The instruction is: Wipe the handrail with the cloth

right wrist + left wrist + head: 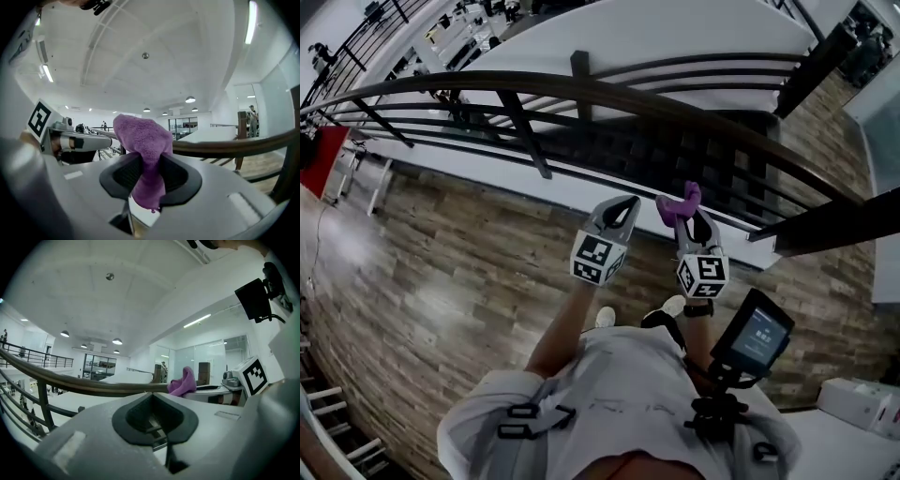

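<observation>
The dark brown wooden handrail [581,89] curves across the head view ahead of both grippers, and it also shows as the handrail [84,386] and the handrail [225,144] in the two gripper views. My right gripper [686,220] is shut on a purple cloth [680,202] that bunches up above its tips, just short of the rail. The cloth [143,140] hangs down between the black pads of the right gripper [147,180]. My left gripper [626,204] sits beside it on the left, shut and empty. From the left gripper [152,416] the cloth [183,382] shows at the right.
Dark metal balusters and horizontal bars [525,131] run under the rail, with a lower floor beyond. Wood plank flooring [441,272] lies underfoot. A dark post [834,225] crosses at right. A small screen [752,337] sits on the person's chest rig. A white box [862,403] stands at lower right.
</observation>
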Tool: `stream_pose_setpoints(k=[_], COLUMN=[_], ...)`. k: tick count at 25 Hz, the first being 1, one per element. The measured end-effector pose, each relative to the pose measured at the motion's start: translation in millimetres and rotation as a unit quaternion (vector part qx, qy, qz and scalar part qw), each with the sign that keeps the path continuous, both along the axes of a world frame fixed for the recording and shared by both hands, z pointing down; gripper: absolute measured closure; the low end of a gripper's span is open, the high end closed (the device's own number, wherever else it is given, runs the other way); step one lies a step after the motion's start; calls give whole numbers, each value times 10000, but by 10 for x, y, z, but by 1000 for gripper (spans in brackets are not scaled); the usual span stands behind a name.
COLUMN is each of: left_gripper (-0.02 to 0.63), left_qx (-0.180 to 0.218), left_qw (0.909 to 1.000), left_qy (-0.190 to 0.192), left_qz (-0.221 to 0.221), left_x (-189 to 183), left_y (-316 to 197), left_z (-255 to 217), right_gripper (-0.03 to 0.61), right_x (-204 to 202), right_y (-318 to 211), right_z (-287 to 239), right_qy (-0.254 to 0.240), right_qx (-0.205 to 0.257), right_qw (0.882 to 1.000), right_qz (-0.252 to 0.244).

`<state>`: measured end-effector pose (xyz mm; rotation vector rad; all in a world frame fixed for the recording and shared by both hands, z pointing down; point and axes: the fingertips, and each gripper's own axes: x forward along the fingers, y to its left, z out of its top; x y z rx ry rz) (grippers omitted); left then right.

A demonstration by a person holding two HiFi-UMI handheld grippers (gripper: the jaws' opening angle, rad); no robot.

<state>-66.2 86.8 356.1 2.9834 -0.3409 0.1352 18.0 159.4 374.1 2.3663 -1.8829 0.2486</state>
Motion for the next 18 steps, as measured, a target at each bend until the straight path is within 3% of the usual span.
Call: stream_pose_setpoints(k=[6,18], left_gripper=[614,614], left_qx=[418,651], left_qw=[9979,9955], left_qy=[479,688], left_qz=[-130,92], left_x=[-62,462], left_y=[-116,111], left_z=[-476,-926], right_gripper=[465,466], right_x=[-30,491], right_y=[-58,59], right_z=[-514,-927], right_qy=[711,645], right_qx=[55,267], right_qw=[9971,9961], right_qz=[282,543])
